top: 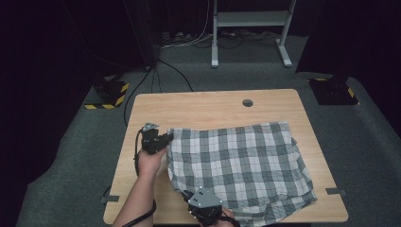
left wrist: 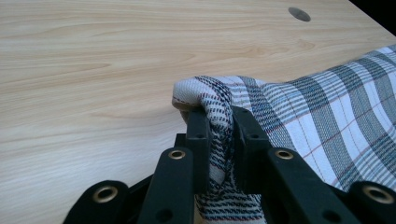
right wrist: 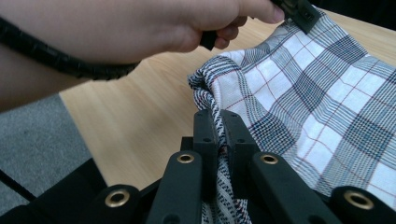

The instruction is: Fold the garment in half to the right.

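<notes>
A light wooden table [top: 213, 106] takes up the middle of the high view, and a plaid cloth [top: 239, 165] in grey, white and dark checks with thin red lines covers most of its lower right part, reaching from just left of centre to the right edge and hanging a little over the near edge at the bottom of the frame. The cloth lies mostly flat, its long axis running left to right across the frame, with ripples along the right and lower borders. Both grippers sit on its left short side, so the whole spread of fabric lies to their right; any pull, lift or fold would likely carry that edge across toward the right. The left gripper [top: 165, 138] is at the cloth's upper left corner, and in the left gripper view its jaws are pinched tight on a bunched fold of the cloth [left wrist: 219, 126]. The right gripper [top: 189, 195] is at the lower left corner, near the bottom edge of the frame, and the right gripper view shows its jaws likewise clamped on a gathered corner [right wrist: 217, 121], with the person's left hand [right wrist: 187, 23] in the upper part of that view.
</notes>
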{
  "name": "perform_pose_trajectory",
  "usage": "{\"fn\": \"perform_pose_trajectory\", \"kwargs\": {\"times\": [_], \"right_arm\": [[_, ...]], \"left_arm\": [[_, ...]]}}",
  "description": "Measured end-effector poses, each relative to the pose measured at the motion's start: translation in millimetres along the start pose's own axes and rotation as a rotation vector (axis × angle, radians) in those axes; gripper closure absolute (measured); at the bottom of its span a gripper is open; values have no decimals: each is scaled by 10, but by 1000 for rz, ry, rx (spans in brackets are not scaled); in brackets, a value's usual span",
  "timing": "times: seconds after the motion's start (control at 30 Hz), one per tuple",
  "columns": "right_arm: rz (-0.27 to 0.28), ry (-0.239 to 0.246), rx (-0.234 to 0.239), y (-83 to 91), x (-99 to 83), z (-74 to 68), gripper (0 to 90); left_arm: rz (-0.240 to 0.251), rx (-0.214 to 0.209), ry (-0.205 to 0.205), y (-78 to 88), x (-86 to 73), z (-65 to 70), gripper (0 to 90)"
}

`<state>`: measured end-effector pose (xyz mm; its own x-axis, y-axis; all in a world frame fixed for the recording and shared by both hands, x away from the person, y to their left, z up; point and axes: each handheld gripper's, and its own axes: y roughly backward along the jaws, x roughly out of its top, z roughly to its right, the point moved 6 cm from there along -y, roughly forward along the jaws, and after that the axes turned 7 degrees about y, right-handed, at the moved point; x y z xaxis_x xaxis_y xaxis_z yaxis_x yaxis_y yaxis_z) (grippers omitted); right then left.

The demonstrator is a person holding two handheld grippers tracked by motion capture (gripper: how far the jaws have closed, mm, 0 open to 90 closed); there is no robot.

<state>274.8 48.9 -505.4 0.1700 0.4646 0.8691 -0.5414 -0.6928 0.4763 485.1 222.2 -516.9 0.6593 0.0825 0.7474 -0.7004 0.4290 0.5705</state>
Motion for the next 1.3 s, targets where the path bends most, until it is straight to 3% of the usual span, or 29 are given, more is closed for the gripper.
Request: {"fn": "perform_pose_trajectory", "kwargs": {"times": [0.13, 0.27, 0.4, 0.43, 0.47, 0.5, 0.53, 0.63, 0.8, 0.83, 0.9, 1.13, 1.3], "right_arm": [[19, 18, 8, -26, 174, -81, 854], [87, 23, -7, 57, 538, -38, 856], [162, 1, -20, 189, 899, 89, 857], [180, 0, -28, 234, 972, 125, 857], [212, -2, -43, 336, 1074, 211, 857], [212, -2, -43, 336, 1074, 211, 857], [225, 6, -71, 434, 1092, 320, 857], [221, -20, -90, 504, 1027, 446, 857], [182, -58, -155, 669, 668, 713, 857], [182, -58, -155, 669, 668, 713, 857], [169, -59, -183, 755, 525, 787, 857], [168, -67, -235, 929, 344, 920, 856], [150, -43, -283, 995, 221, 993, 856]], "left_arm": [[24, 12, -15, 224, 218, -44, 793], [65, 21, -60, 491, 626, 51, 795], [106, 25, -108, 720, 1060, 222, 798], [117, 21, -120, 748, 1150, 287, 799], [131, 10, -144, 753, 1284, 436, 800], [131, 10, -144, 753, 1284, 436, 800], [132, 6, -156, 728, 1323, 508, 800], [123, -13, -163, 579, 1361, 697, 799], [122, -71, -157, 247, 1296, 1047, 797], [122, -71, -157, 247, 1296, 1047, 798], [127, -86, -155, 94, 1249, 1208, 797], [145, -109, -147, -109, 1191, 1426, 797], [155, -114, -149, -231, 1147, 1537, 795]]}}
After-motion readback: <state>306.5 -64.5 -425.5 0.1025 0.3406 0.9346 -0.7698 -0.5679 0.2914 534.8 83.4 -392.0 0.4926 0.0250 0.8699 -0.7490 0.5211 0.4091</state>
